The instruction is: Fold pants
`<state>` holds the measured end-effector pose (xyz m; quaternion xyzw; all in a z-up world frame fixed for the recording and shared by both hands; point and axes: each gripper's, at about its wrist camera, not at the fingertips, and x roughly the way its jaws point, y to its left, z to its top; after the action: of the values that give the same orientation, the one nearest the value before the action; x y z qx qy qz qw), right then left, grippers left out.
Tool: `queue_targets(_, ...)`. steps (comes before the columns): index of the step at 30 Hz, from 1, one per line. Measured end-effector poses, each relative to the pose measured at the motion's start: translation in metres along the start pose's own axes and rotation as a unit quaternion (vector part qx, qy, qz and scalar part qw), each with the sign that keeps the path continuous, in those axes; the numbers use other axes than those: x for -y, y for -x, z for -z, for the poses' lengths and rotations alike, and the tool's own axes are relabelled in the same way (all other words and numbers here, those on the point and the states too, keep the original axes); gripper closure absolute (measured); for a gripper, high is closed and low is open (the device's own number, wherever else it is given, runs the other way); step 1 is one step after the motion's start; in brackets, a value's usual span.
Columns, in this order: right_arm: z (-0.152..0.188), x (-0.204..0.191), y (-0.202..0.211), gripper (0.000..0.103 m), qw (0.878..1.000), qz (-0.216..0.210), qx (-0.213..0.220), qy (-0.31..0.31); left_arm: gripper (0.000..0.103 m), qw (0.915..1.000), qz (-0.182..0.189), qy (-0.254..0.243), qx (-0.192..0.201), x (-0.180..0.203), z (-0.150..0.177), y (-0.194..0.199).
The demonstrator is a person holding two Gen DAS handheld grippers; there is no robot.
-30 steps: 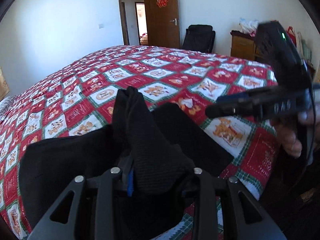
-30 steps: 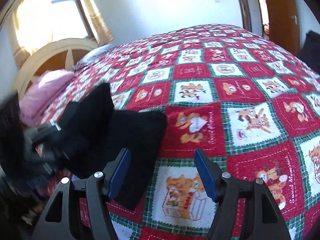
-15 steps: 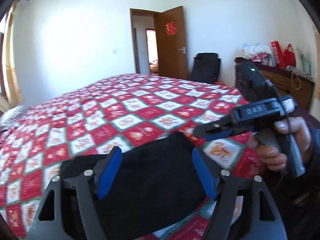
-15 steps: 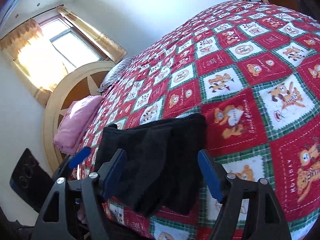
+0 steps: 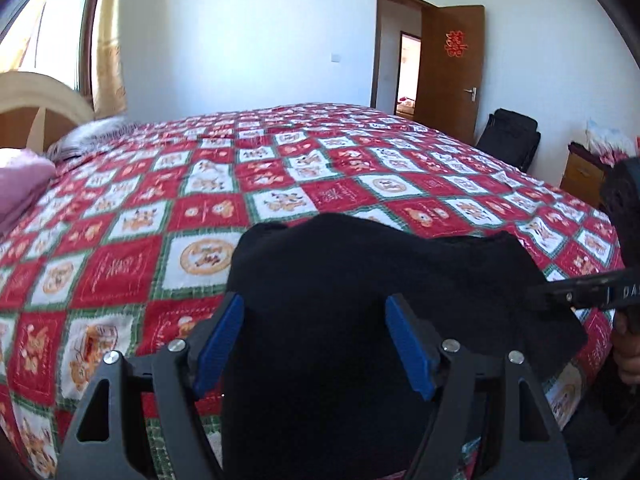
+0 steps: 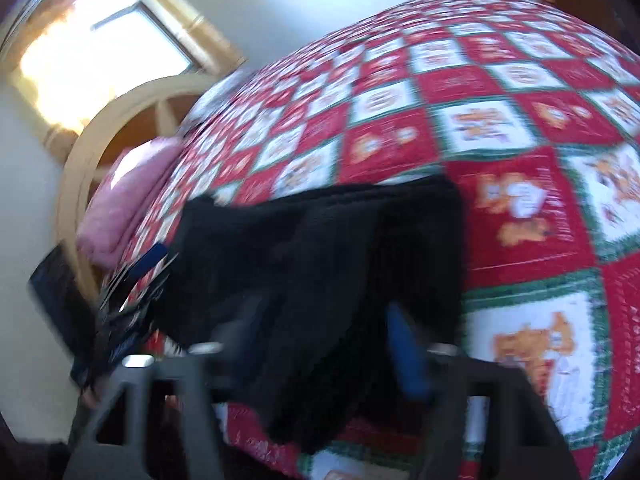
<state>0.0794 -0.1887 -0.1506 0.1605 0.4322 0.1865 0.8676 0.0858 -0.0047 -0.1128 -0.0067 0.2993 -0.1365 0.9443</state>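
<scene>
At the far left of the left wrist view, a soft pink pillow is lying beside the pale wooden curved headboard, under a bright window with a golden curtain. Next, the red, white and green patchwork quilt with cartoon bears is covering the whole bed. On its near edge the black knitted pants are lying in a folded bundle, and part of the cloth is hanging over the edge of the bed. The left gripper is hovering over this bundle with its blue pads standing wide apart; the black cloth is showing between them, but the pads are not pressing on it. Further right, the brown wooden door is standing open, with a red paper ornament on it, and a black chair is standing near it. At the right edge of this view the right gripper is reaching over the corner of the pants, held by a hand. In the right wrist view, which is blurred, this gripper is closing its jaws with the black cloth between them; whether the pads are already pressing on it, I cannot tell.
</scene>
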Motion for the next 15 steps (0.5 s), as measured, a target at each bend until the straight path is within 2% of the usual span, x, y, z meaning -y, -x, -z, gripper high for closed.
queue_targets(1, -0.001, -0.003, -0.002, 0.076, 1.0, 0.004, -0.001, 0.008, 0.027, 1.0, 0.001, 0.003, -0.001, -0.002, 0.002, 0.001)
queue_targets(2, -0.001, -0.004, -0.002, 0.084, 1.0, 0.003, -0.001, 0.013, 0.027, 1.0, 0.001, 0.005, 0.0, -0.002, 0.002, 0.001)
queue_targets(8, -0.013, -0.012, 0.02, 0.088, 0.999, 0.018, 0.029, 0.04, 0.027, 1.0, 0.001, -0.001, 0.01, 0.002, -0.005, 0.006)
queue_targets(10, -0.022, -0.018, 0.037, 0.088, 0.997, 0.027, 0.055, 0.056, 0.023, 0.9999, -0.004, -0.006, 0.011, 0.003, -0.008, 0.005)
queue_targets(12, -0.03, -0.017, 0.049, 0.088, 0.995, 0.04, 0.072, 0.06, 0.017, 0.9996, -0.025, -0.015, 0.002, 0.006, -0.01, -0.003)
queue_targets(15, -0.034, -0.001, 0.041, 0.088, 0.997, 0.038, 0.051, 0.042, 0.012, 0.9982, -0.051, -0.028, -0.015, 0.006, -0.007, -0.02)
